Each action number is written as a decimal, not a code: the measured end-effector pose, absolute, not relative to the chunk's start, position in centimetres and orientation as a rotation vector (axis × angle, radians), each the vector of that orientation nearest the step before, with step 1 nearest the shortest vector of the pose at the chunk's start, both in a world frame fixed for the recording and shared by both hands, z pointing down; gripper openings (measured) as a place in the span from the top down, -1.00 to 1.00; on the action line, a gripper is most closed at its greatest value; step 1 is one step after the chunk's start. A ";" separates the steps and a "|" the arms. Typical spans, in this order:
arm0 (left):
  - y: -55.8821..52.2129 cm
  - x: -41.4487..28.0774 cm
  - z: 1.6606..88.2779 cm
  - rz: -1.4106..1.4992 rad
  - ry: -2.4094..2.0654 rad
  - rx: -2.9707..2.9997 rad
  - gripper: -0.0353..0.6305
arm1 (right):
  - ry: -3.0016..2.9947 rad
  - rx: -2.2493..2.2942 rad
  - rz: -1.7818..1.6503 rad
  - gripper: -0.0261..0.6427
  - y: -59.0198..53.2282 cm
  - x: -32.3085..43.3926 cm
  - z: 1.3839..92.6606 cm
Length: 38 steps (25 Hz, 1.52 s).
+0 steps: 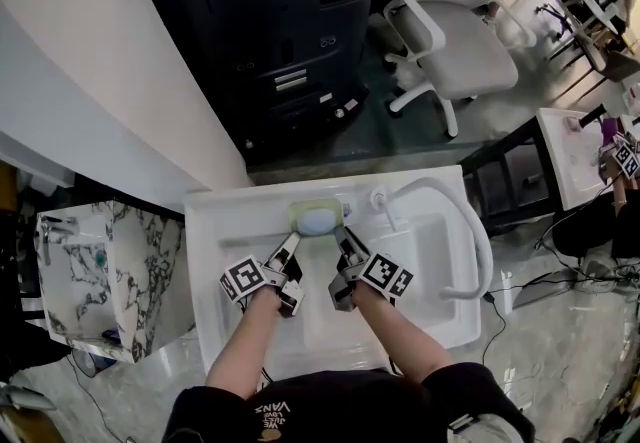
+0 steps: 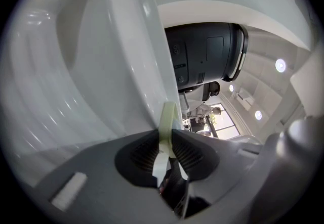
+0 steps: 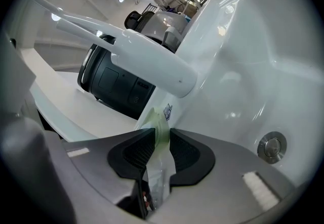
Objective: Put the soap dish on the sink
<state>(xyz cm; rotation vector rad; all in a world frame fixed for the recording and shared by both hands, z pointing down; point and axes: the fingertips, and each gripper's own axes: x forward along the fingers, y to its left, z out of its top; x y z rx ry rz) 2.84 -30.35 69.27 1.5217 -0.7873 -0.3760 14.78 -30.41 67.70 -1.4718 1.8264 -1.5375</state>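
A pale green soap dish (image 1: 318, 219) with a bluish bar of soap in it sits at the back rim of the white sink (image 1: 212, 241), just left of the faucet (image 1: 452, 193). My left gripper (image 1: 293, 242) is shut on the dish's left edge. My right gripper (image 1: 343, 235) is shut on its right edge. In the left gripper view the thin green rim (image 2: 167, 119) is pinched between the black pads of the left gripper (image 2: 168, 142). In the right gripper view the green rim (image 3: 157, 124) is likewise clamped in the right gripper (image 3: 161, 143), under the white spout (image 3: 144, 56).
The basin's drain (image 3: 272, 147) lies to the right, low in the bowl. Behind the sink stand a black cabinet (image 1: 280, 31) and a white office chair (image 1: 455, 41). A marble-patterned sink unit (image 1: 105, 271) stands to the left. A second white table (image 1: 565, 156) is at the right.
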 end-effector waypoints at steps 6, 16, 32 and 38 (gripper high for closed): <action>-30.4 3.0 68.8 -0.377 -0.778 1.542 0.52 | 1.846 -1.478 -1.526 0.69 -30.4 14.8 67.6; -30.0 2.4 68.1 -0.357 -0.791 1.577 0.37 | 1.875 -1.518 -1.480 0.68 -29.2 15.4 66.8; -26.8 -0.2 65.4 -0.304 -0.822 1.689 0.37 | 1.935 -1.571 -1.407 0.69 -24.9 14.4 64.7; -24.9 -1.2 63.9 -0.280 -0.797 1.743 0.38 | 1.992 -1.588 -1.374 0.70 -22.9 12.5 63.6</action>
